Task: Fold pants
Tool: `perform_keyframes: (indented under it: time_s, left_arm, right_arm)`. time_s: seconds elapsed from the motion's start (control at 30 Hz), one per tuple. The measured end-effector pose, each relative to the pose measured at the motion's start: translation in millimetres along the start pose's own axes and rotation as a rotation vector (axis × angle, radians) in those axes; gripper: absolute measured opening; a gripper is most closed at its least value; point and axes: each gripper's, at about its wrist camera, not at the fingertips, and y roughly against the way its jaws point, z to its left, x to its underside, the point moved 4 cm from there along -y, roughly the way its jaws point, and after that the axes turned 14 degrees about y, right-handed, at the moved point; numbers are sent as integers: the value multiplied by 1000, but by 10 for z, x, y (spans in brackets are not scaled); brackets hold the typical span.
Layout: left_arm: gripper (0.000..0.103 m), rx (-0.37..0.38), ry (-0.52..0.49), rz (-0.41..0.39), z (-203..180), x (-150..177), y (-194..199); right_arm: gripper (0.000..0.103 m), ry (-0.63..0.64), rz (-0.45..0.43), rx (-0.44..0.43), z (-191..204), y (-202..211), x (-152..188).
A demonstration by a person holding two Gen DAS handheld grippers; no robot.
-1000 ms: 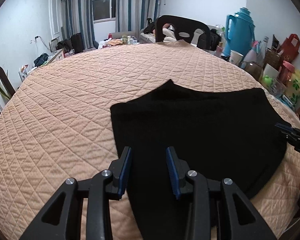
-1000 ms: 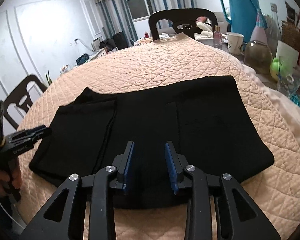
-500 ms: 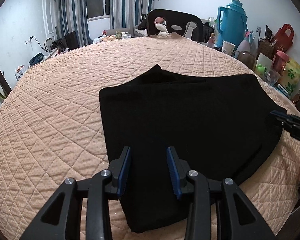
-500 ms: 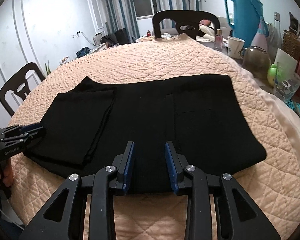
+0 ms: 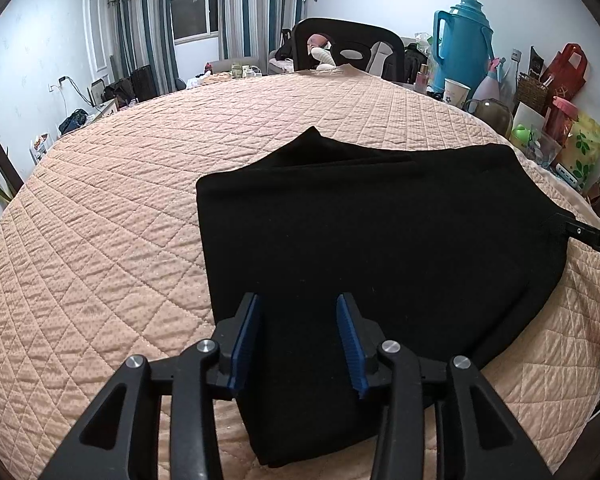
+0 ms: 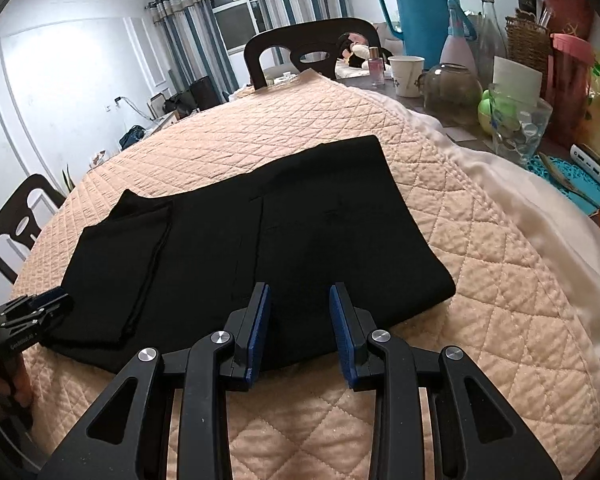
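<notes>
Black pants [image 5: 372,232] lie folded flat on the peach quilted table cover [image 5: 100,220]; they also show in the right wrist view [image 6: 252,236], with a folded-over layer at their left end. My left gripper [image 5: 300,336] is open and empty, above the near left end of the pants. My right gripper [image 6: 298,324] is open and empty, above the near edge toward the right end. Each gripper shows at the edge of the other's view, the left [image 6: 32,312] and the right [image 5: 592,236], both beside the pants' ends.
A blue thermos [image 5: 464,44], a paper cup [image 5: 456,92], a glass pot [image 6: 452,92], bottles, a basket and bags crowd the right side of the table. A dark chair [image 5: 348,44] stands at the far side, another chair [image 6: 16,224] at the left.
Both grippers have drawn back toward the near edge of the table and risen a little. The pants have not moved. Both stay open.
</notes>
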Motion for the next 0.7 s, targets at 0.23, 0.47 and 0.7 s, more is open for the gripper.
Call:
perform_keyframes:
  time_s: [0.23,0.47,0.7]
  left_arm:
    - [47,6,3,1,-8,7,-9]
    - [50,11,0,3,-21,6,-13]
    - [52,12,-2,4,-39,10,-16]
  right_arm:
    - [32,-57,-5,-7,-81,119,73]
    - [45,-112,16,27,-191,201,200]
    - [49,-286,21,-40,-445,60,280]
